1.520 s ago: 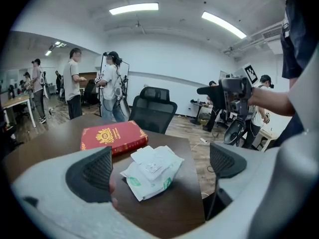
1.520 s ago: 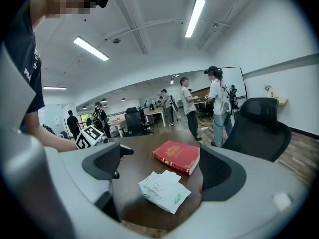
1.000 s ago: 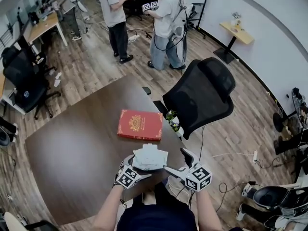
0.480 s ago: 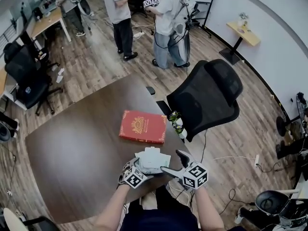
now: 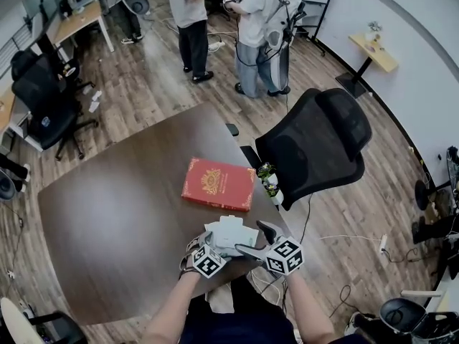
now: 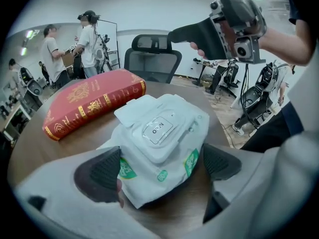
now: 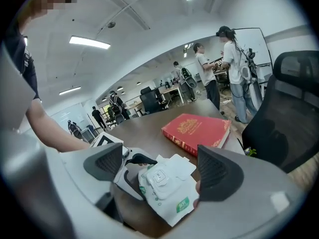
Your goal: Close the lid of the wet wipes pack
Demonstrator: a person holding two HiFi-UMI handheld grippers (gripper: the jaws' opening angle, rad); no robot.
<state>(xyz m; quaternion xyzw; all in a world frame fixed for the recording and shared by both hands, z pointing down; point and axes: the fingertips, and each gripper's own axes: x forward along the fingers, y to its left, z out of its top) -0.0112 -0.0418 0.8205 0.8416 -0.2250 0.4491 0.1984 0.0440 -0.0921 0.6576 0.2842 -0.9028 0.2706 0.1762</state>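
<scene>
The white wet wipes pack (image 5: 231,235) rests on the brown table (image 5: 115,213) near its front edge. Its white lid flap (image 6: 133,111) is folded back toward the book, behind the labelled plastic panel (image 6: 158,131). My left gripper (image 5: 203,245) is shut on the pack's near end (image 6: 159,171), with both pads against its sides. My right gripper (image 5: 254,239) hovers just right of the pack (image 7: 167,185). It is open, and its jaws have just been closing with nothing gripped between them.
A red book (image 5: 219,183) lies just beyond the pack. A black office chair (image 5: 315,145) and a small plant (image 5: 269,179) stand at the table's right edge. Several people (image 5: 193,20) stand far behind, and desks and chairs (image 5: 43,113) fill the left.
Both grippers have sunk toward the table, the pack going down with the left one. The right gripper has drawn in closer to the pack's right side.
</scene>
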